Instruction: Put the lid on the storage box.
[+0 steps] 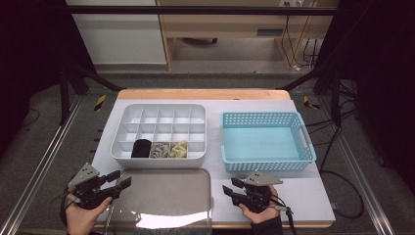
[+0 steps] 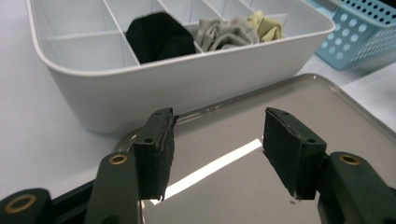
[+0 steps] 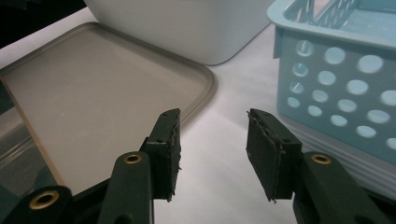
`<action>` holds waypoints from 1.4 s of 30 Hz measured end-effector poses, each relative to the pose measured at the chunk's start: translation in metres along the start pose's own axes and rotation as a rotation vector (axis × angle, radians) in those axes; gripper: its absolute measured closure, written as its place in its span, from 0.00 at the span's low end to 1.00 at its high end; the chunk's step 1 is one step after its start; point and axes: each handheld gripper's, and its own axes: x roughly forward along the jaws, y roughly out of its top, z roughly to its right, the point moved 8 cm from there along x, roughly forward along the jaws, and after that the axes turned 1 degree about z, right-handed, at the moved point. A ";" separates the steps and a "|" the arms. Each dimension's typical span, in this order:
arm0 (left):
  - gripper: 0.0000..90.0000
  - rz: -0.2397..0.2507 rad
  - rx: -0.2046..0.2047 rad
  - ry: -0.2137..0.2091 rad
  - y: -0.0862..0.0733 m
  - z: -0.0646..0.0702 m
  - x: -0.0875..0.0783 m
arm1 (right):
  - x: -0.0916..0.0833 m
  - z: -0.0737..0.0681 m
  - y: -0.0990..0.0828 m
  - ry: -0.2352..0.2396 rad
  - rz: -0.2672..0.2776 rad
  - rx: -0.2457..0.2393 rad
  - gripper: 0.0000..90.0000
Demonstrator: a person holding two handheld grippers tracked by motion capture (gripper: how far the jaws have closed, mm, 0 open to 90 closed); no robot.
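two hand-held grippers, left (image 1: pixel 124 179) and right (image 1: pixel 228 188), jaws apart and empty, flanking the clear lid (image 1: pixel 161 198)

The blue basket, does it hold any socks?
No, the blue basket is empty inside; the rolled socks sit in the white divider box.

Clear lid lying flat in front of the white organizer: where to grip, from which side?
Probably the lid rim at its two short ends: it lies flat, so only the raised edge offers purchase. Left gripper comes level from the left edge, right gripper from the right. Both stand open, nothing between the jaws.
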 end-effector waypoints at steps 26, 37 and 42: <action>0.47 -0.081 -0.049 -0.027 -0.024 -0.031 -0.003 | 0.018 -0.023 -0.003 0.078 -0.040 0.010 0.59; 0.53 -0.125 -0.064 -0.001 -0.051 -0.024 -0.015 | 0.020 -0.032 -0.014 0.105 -0.083 0.045 0.60; 0.53 -0.134 -0.081 0.012 -0.059 -0.023 -0.019 | 0.019 -0.032 -0.021 0.094 -0.100 0.069 0.60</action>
